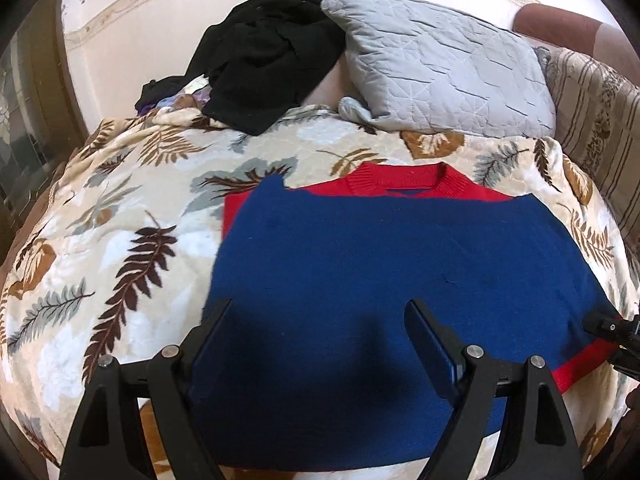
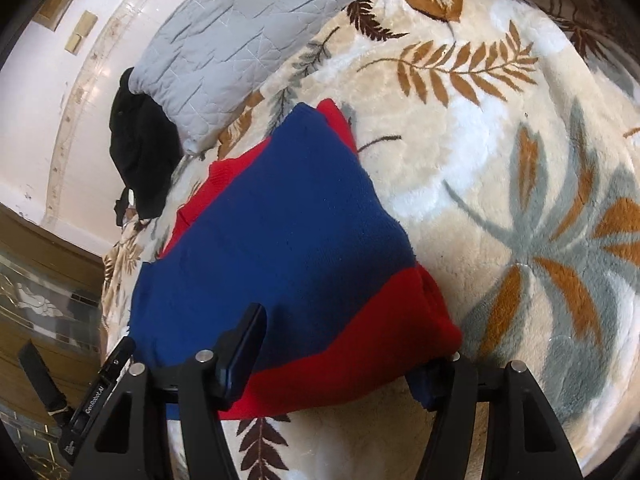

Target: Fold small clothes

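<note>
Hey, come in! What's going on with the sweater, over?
Left gripper open, right gripper open. Blue-and-red knitted sweater folded flat on leaf-print blanket. Nothing blocking.

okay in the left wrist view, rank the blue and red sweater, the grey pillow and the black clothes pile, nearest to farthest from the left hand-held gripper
From the left hand-held gripper:
1. Blue and red sweater, directly under the open fingers.
2. Grey pillow, far right, against the wall.
3. Black clothes pile, far left.
The pillow and pile sit at similar depth, so their order is too close to call.
</note>
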`<state>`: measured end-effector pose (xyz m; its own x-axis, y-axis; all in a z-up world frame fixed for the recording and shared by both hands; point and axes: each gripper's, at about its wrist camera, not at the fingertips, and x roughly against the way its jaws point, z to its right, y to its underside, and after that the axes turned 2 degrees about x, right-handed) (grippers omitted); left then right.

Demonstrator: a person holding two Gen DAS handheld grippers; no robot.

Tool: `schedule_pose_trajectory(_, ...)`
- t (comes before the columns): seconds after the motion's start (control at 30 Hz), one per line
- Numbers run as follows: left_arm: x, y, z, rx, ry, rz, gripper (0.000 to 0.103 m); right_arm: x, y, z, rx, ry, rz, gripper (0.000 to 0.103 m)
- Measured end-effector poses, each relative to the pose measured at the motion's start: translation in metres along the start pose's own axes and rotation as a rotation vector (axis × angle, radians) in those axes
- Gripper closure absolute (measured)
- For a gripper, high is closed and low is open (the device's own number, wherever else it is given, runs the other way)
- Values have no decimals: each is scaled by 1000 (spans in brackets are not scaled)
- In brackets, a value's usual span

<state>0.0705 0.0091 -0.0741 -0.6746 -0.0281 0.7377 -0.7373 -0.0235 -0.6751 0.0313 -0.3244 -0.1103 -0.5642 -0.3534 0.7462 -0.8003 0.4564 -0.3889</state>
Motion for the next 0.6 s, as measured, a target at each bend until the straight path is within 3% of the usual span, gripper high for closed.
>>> schedule_pose_trajectory(0.13,-6,0,10,-22,1,3,17,-3,-1,-6,34,39,-12,34)
schedule_pose_trajectory(0.3,-23,6,15,-52,-13,-48,17,-4,0,-6,39,49,-9,34)
schedule_pose_trajectory(0.6,-17,1,11,-37,-1,-23,17,0,-3,-8,41,21,18,35)
